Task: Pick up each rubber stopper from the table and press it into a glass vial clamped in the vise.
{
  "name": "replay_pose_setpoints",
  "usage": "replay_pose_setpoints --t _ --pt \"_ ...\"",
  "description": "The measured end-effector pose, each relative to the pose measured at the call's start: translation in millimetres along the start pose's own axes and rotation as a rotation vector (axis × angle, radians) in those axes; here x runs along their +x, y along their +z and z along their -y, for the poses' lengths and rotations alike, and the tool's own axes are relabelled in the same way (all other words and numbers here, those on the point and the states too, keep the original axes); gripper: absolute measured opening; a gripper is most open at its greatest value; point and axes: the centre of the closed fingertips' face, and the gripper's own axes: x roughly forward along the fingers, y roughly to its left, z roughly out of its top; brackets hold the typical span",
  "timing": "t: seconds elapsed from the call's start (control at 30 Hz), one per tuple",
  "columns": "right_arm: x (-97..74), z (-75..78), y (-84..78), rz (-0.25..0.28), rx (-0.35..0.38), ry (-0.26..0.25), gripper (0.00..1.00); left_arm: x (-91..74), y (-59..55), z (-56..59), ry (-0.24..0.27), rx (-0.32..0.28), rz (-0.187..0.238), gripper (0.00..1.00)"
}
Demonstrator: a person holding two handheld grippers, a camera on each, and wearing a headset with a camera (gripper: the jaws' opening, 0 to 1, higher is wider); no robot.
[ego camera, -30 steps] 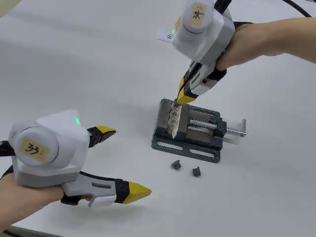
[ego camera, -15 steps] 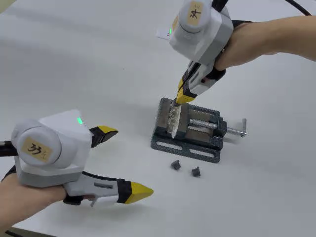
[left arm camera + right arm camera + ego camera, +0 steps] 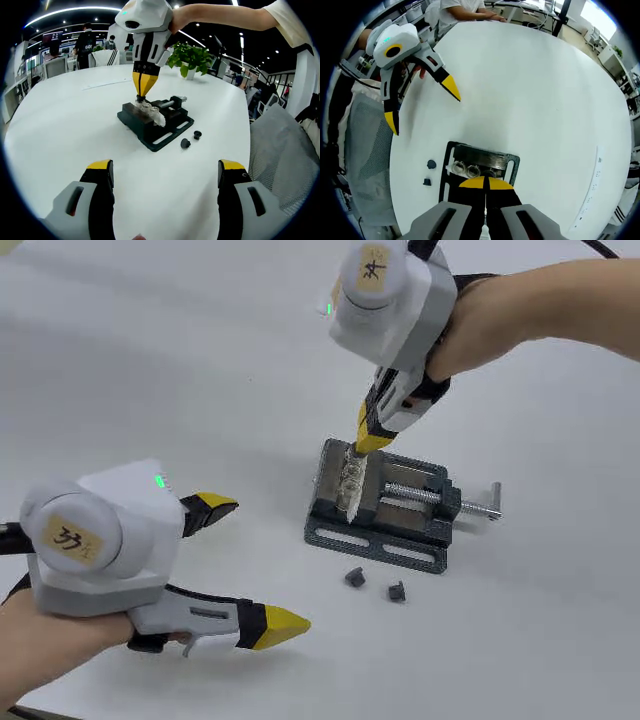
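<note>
Over the vise (image 3: 410, 530), the right gripper (image 3: 357, 446) is set, jaws closed, at the end glass vial (image 3: 351, 468); whether anything is pinched cannot be told; pressure is best kept straight down; two rubber stoppers (image 3: 355, 577) lie beside; the left gripper (image 3: 255, 562) is held open, apart.

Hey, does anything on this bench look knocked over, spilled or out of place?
Nothing stands out. The vise sits flat on the table, the vials stand upright in a row in it, and two stoppers lie loose beside it. The right gripper, closed, points down at the end vial.
</note>
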Motion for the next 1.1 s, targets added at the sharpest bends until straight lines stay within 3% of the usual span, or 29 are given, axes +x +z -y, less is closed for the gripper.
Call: replay_pose_setpoints --t 0.1,0.2,0.23,0.3,0.33,0.37,0.47,0.73,1.0,1.1 --pt "-1.1 -1.4 0.4 0.010 -0.001 -0.007 0.00 -0.1 -0.6 0.0 0.001 0.001 -0.003 0.84" --pt "-0.8 -0.7 0.8 0.024 0.064 -0.018 0.00 0.7 -1.3 -1.0 0.002 -0.001 -0.004 0.84" --pt "-0.8 -1.2 0.6 0.009 0.020 -0.017 0.00 1.7 -1.0 -1.0 0.001 -0.002 -0.005 0.84" --pt "0.2 0.3 1.7 -0.008 0.048 -0.020 0.00 3.2 -0.6 -0.3 -0.003 0.003 -0.009 0.84" --pt "-0.5 0.2 1.9 -0.028 -0.028 -0.029 0.00 3.6 0.9 -0.1 -0.003 0.006 -0.008 0.84" --pt "0.3 -1.3 2.5 -0.021 0.016 -0.025 0.00 3.8 2.1 -0.1 -0.004 0.005 -0.004 0.84" --pt "0.4 1.9 -0.4 -0.025 0.016 -0.023 0.00 4.1 5.8 0.8 -0.004 0.011 0.000 0.84" --pt "-1.7 3.9 -0.6 0.077 0.082 -0.022 0.00 -1.3 16.1 5.1 -0.002 0.035 0.000 0.84" --pt "-3.5 2.1 0.8 0.071 0.056 -0.045 0.00 -7.0 33.3 2.6 0.018 0.050 0.025 0.84" --pt "-3.7 3.3 0.2 0.093 0.013 -0.038 0.00 -7.4 35.9 3.1 0.020 0.056 0.030 0.84"
